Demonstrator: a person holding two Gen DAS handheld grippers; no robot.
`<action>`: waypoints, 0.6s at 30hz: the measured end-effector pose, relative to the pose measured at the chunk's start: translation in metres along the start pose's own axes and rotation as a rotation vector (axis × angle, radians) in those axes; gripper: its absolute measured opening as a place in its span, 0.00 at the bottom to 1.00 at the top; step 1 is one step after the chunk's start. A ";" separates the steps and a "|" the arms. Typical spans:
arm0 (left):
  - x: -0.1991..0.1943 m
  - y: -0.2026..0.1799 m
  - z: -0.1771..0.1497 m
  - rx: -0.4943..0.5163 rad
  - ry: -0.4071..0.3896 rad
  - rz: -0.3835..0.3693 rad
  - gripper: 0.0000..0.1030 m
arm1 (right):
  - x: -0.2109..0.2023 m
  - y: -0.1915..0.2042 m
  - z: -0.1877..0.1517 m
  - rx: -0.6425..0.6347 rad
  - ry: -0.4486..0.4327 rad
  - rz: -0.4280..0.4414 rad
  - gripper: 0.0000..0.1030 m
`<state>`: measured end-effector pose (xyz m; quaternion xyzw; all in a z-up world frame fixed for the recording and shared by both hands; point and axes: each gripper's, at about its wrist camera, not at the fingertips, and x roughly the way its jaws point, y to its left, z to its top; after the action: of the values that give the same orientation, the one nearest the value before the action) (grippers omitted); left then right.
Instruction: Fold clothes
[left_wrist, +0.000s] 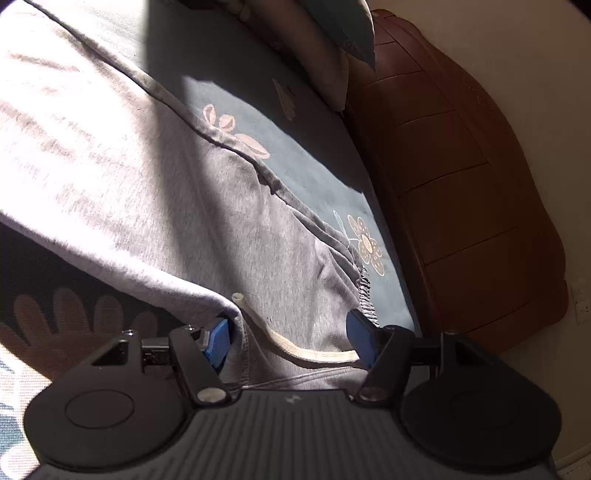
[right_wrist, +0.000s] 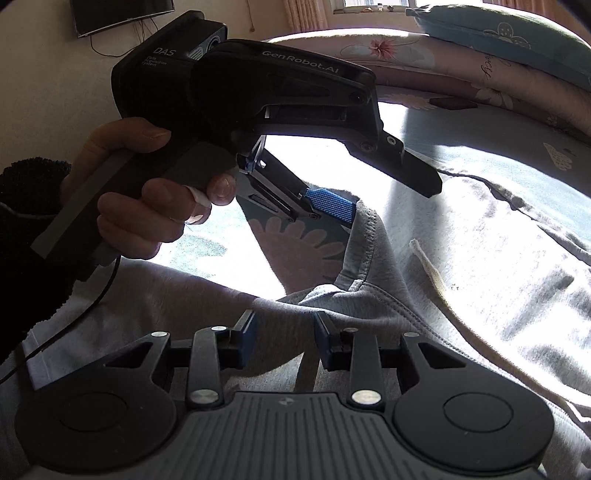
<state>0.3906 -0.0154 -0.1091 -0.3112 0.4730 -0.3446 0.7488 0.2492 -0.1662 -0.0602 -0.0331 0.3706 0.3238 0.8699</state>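
Grey sweatpants (left_wrist: 140, 177) are spread on a floral bedsheet (left_wrist: 295, 147).
The waistband and drawstring (left_wrist: 314, 354) are straddled by the left gripper (left_wrist: 291, 339), jaws parted, seemingly without pressure. The right gripper (right_wrist: 284, 343) is half open over cloth, nothing held.

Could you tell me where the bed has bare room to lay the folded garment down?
The bare patch is the blue floral sheet between the grey sweatpants and the wooden headboard, below the pillows. Near the waistband it is crowded: the drawstring and both hand-held grippers, left and right.
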 end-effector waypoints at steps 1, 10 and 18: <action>-0.002 0.002 -0.003 -0.003 0.002 0.000 0.64 | -0.005 0.000 0.002 -0.002 -0.017 0.008 0.37; -0.065 -0.009 -0.063 0.105 -0.093 0.085 0.71 | 0.001 -0.024 0.014 0.028 0.043 -0.037 0.22; -0.078 -0.018 -0.128 0.222 -0.028 0.173 0.78 | 0.013 -0.002 -0.006 -0.140 0.165 -0.093 0.22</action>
<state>0.2444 0.0195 -0.1025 -0.1891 0.4465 -0.3248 0.8120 0.2535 -0.1624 -0.0737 -0.1376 0.4155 0.3045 0.8460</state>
